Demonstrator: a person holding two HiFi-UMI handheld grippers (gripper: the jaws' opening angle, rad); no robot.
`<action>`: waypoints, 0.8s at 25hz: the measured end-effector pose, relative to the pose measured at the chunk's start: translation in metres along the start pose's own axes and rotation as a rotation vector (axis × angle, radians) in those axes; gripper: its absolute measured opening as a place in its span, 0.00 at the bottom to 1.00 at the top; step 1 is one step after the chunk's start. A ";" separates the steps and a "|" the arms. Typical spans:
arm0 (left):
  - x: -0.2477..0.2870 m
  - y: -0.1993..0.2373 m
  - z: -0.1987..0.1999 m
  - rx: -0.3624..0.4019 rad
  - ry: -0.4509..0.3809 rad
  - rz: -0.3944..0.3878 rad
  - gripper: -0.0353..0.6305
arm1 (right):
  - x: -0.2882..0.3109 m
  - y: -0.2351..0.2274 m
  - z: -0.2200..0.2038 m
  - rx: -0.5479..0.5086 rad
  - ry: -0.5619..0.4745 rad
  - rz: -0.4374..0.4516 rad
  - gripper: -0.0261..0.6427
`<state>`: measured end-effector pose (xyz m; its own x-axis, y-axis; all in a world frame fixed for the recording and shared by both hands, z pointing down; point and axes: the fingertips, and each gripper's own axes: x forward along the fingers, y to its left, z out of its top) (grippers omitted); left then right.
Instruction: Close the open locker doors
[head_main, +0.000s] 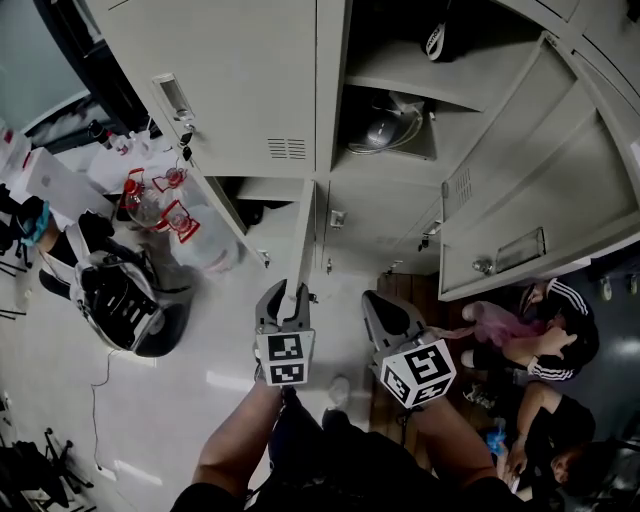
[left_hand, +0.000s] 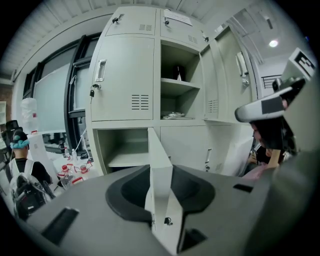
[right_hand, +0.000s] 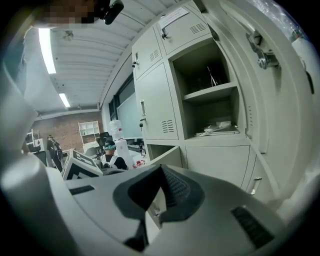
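Closest in, the person's two forearms are reaching up from the bottom of the head view, each carrying a claw with its marker cube facing the camera. The left claw (head_main: 288, 298) is clamping the free edge of the lower locker door (head_main: 305, 235). In the left gripper view the pale panel is filling the gap between the dark pads, and both pads are pressing on it. This door is standing swung out from the locker front, edge-on toward the person. Its lower compartment (left_hand: 122, 147) is lying open just to the left of it, and a small latch (left_hand: 168, 220) is showing on the door's edge near the jaws.

The right claw (head_main: 380, 308) is hovering just beside the left one. Its jaws are clenched together with nothing between them, and it is staying apart from the door. In the right gripper view the same door is showing beyond the closed tips.

Higher up and to the right, the upper locker door (head_main: 520, 180) is hanging wide open, with its handle facing outward. Its upper compartment (head_main: 400, 85) is gaping beside it, and a silvery item (head_main: 385, 130) is resting on the shelf. To the left, a closed locker door (head_main: 240, 80) is sitting flush, with keys (head_main: 185, 140) dangling from its lock.

On the floor (head_main: 200, 380) at the left, clear bottles with red caps (head_main: 185, 225) are standing near a dark backpack (head_main: 120, 295). At the right, people (head_main: 550, 340) are sitting low beside the lockers.
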<state>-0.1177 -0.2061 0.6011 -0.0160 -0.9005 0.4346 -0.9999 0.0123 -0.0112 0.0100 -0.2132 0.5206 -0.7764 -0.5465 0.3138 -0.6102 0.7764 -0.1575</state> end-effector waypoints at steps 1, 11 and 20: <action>-0.001 0.005 -0.003 -0.003 0.006 0.005 0.23 | 0.003 0.002 -0.001 0.003 0.001 0.001 0.04; -0.003 0.051 -0.009 -0.016 0.013 0.033 0.20 | 0.032 0.020 -0.001 0.017 0.017 0.005 0.04; 0.002 0.087 -0.005 -0.007 0.017 0.018 0.22 | 0.062 0.035 0.003 0.039 0.025 -0.011 0.04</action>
<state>-0.2051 -0.2047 0.6056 -0.0340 -0.8927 0.4494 -0.9994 0.0316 -0.0130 -0.0601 -0.2206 0.5319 -0.7659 -0.5465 0.3388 -0.6246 0.7574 -0.1903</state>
